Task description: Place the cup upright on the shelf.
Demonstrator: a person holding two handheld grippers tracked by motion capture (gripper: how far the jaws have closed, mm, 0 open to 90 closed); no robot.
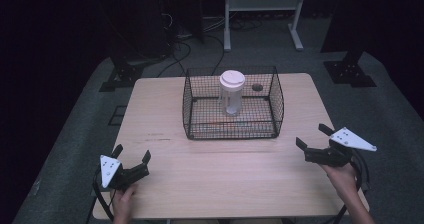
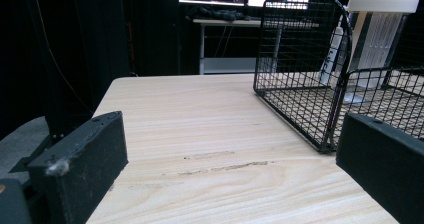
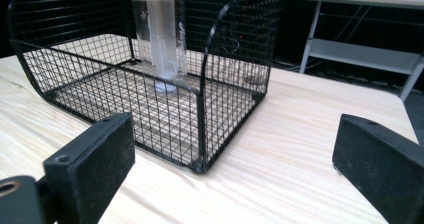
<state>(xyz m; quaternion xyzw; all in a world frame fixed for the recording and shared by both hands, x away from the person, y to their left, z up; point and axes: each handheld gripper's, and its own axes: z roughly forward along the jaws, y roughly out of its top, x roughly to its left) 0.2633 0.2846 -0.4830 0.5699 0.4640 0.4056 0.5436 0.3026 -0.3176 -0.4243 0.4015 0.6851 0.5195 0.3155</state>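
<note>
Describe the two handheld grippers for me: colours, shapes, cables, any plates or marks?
Both are matte black two-jaw tools. The left gripper and the right gripper each carry a pale grey three-cornered plate on top, with small dark dots on it, and trail a black cable. Up close, the left gripper's blocky jaw pads show a bit of pale fluff at one corner. The forearms are bare; no sleeves show.
</note>
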